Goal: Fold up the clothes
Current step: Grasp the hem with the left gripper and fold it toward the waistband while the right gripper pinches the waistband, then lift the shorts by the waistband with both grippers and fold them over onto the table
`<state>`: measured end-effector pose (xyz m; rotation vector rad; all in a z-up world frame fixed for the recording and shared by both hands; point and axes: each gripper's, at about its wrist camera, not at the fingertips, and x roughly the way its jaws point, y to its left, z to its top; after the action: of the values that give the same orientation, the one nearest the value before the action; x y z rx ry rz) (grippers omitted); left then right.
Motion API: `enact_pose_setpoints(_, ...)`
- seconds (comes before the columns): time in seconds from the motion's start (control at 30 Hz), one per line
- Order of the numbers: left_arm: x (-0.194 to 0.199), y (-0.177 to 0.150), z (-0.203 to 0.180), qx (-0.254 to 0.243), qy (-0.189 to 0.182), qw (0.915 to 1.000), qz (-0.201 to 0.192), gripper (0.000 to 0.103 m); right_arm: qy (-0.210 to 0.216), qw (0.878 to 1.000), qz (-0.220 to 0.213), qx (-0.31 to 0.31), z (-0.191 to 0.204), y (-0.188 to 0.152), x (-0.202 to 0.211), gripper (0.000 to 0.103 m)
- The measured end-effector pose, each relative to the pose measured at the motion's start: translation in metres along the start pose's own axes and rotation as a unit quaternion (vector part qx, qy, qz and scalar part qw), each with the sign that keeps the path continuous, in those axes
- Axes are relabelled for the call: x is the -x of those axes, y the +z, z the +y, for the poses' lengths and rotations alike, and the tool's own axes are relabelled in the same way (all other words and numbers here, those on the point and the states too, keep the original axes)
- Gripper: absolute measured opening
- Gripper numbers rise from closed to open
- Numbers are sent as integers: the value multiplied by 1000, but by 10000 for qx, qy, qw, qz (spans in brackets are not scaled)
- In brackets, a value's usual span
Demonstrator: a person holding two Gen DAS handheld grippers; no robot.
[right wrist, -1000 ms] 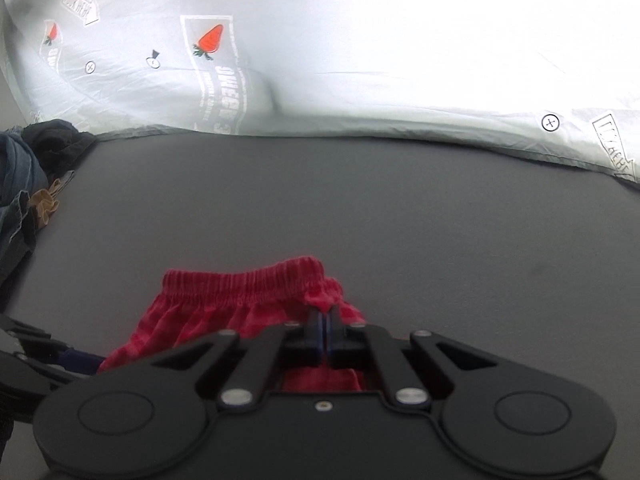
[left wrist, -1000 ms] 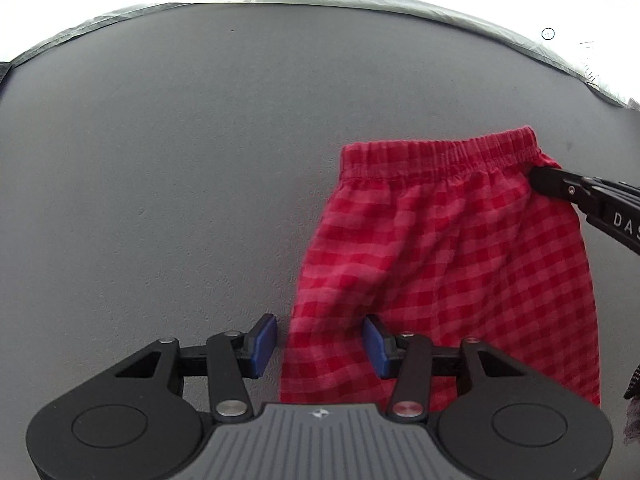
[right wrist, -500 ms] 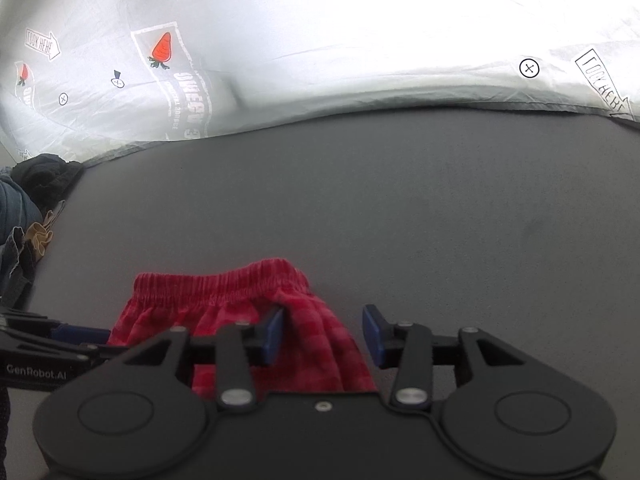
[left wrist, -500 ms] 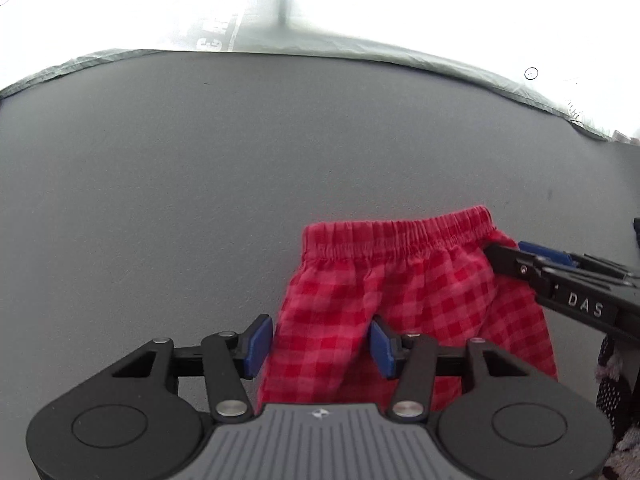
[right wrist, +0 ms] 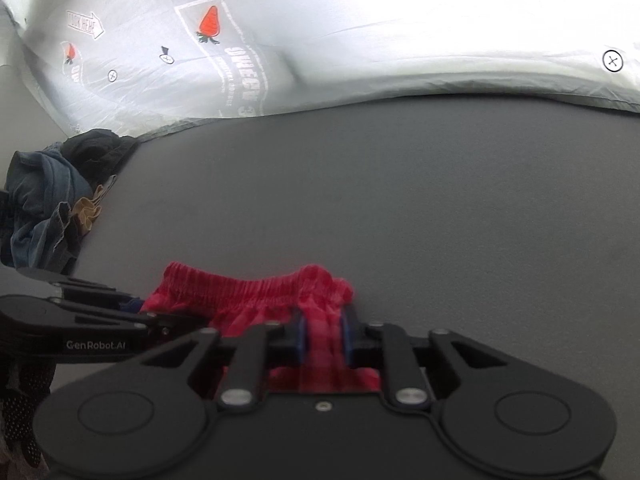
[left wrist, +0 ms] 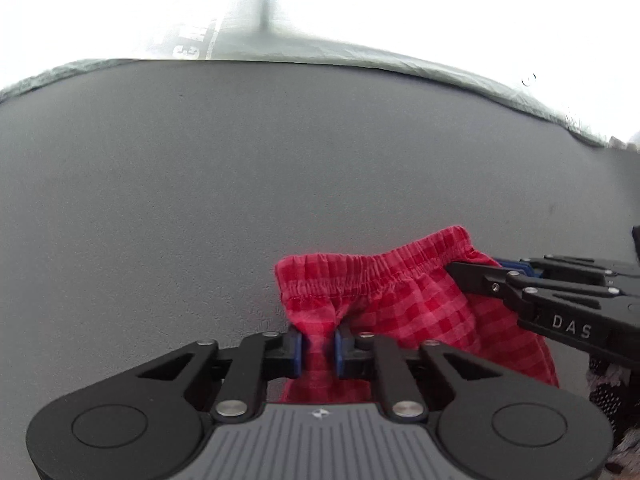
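Red checked shorts (left wrist: pixel 404 304) on grey surface (left wrist: pixel 200 200): we hold them bunched in both left gripper (left wrist: pixel 318 346) and right gripper (right wrist: pixel 323 334) jaws, mid-fold; next, we judge, carry and lay flat.

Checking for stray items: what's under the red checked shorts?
Only the grey table shows around the red checked shorts. Anything beneath the fabric is covered; both grippers' jaws pinch it.

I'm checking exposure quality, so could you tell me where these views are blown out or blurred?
Left wrist view: the backdrop above the table is washed out to white. Right wrist view: the sheet glares at top right, its prints legible; the shorts look slightly smeared in the gripper.
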<state>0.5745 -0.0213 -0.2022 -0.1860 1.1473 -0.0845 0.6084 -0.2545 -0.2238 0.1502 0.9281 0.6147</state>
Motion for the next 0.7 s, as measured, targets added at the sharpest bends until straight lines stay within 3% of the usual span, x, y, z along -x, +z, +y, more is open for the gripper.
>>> enact_pose_setpoints(0.13, -5, 20, 2, 205, -14, 9996, -205, 10, -111, 9998, -136, 33, 2, 16, -3, 8)
enact_pose_setpoints(0.27, -18, 41, 7, 488, -147, 9986, -119, 14, -349, 9994, -42, 74, 0, 38, -14, 11)
enact_pose_setpoints(0.3, -21, 43, 9, 535, -175, 9984, -64, 17, -402, 9992, 43, 58, -1, 41, -17, 15)
enact_pose_setpoints(0.4, -26, 43, 12, 384, -294, 9988, 26, 23, -464, 9987, 204, 77, -3, 47, -25, 41)
enact_pose_setpoints(0.57, -28, 41, 14, 409, -354, 9985, -11, 22, -379, 9988, 306, 28, -7, 45, -32, 41)
enact_pose_setpoints(0.63, -28, 39, 11, 345, -299, 9989, -99, 18, -294, 9993, 238, -4, -7, 44, -32, 23)
enact_pose_setpoints(0.7, -28, 36, 9, 307, -244, 9991, -159, 10, -198, 9997, 144, -12, -6, 42, -31, 14)
